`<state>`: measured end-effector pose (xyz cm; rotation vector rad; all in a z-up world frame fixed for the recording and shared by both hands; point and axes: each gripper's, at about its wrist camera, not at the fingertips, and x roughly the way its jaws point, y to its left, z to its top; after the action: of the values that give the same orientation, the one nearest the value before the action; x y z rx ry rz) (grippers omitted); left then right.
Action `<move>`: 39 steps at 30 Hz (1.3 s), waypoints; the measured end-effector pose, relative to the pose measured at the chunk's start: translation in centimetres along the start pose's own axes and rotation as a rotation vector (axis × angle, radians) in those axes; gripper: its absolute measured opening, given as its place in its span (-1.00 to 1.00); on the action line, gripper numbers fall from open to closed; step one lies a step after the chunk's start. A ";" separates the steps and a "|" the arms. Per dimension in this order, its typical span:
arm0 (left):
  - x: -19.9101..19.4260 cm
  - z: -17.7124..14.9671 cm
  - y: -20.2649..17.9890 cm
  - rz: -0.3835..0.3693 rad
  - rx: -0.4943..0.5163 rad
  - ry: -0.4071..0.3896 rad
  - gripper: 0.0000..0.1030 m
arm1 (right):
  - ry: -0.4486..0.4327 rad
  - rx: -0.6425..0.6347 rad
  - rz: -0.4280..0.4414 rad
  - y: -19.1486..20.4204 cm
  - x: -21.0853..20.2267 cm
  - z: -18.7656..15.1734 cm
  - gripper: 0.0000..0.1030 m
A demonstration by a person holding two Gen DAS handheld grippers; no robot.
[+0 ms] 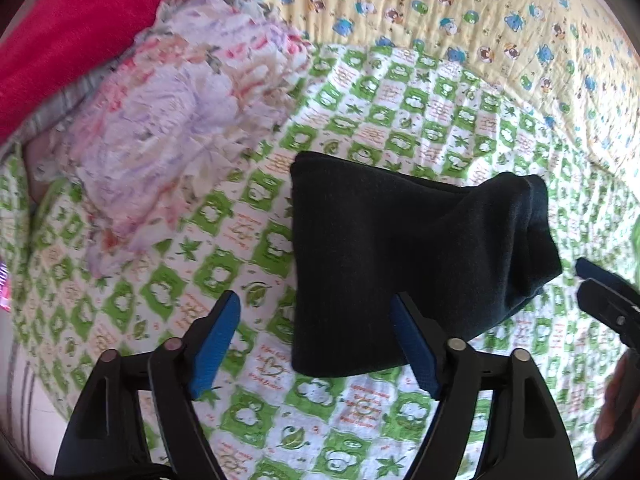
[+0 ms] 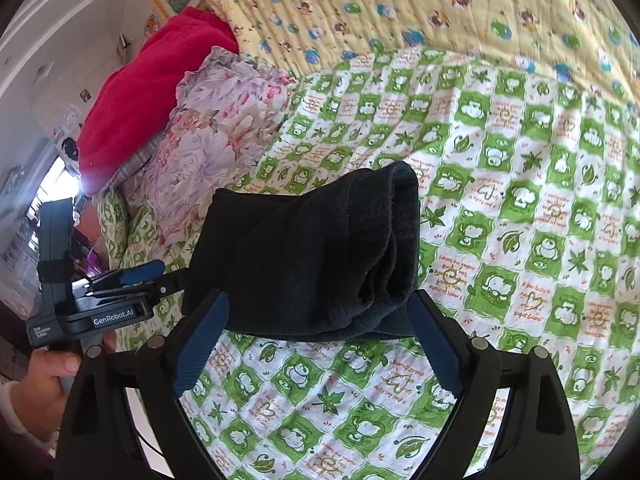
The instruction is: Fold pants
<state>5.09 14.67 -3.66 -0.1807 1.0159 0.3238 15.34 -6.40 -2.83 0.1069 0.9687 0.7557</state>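
Note:
The dark pants [image 1: 400, 248] lie folded into a thick bundle on the green-and-white checked quilt [image 1: 224, 240]. My left gripper [image 1: 316, 300] hovers over the bundle's near left corner. It is open: one blue pad is over bare quilt, the other over the cloth, and neither presses. In the right wrist view the pants [image 2: 304, 248] show their stacked folds on the right side. My right gripper [image 2: 320, 300] is open, with the bundle's near edge between its fingertips and not pinched. The left gripper [image 2: 120, 280] is seen at the left, held by a hand [image 2: 52, 364].
A floral pillow [image 1: 168, 136] and a red blanket [image 1: 80, 28] lie at the far left of the bed. A yellow quilt with animal prints [image 1: 480, 20] covers the far side. The bed's edge and the room [image 2: 48, 120] are at the left.

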 end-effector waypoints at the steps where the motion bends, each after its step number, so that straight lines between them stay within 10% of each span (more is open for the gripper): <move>1: -0.2 -0.1 0.0 0.014 0.005 -0.008 0.54 | -0.010 -0.012 -0.007 0.3 -0.3 -0.2 0.80; 39: -2.8 -5.1 0.5 0.072 0.034 -0.083 0.70 | -0.132 -0.237 -0.047 5.0 -1.5 -4.8 0.90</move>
<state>-0.54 13.14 -3.91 -0.0996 0.9463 0.3765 8.44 -4.76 -2.52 -0.0713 0.7481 0.8045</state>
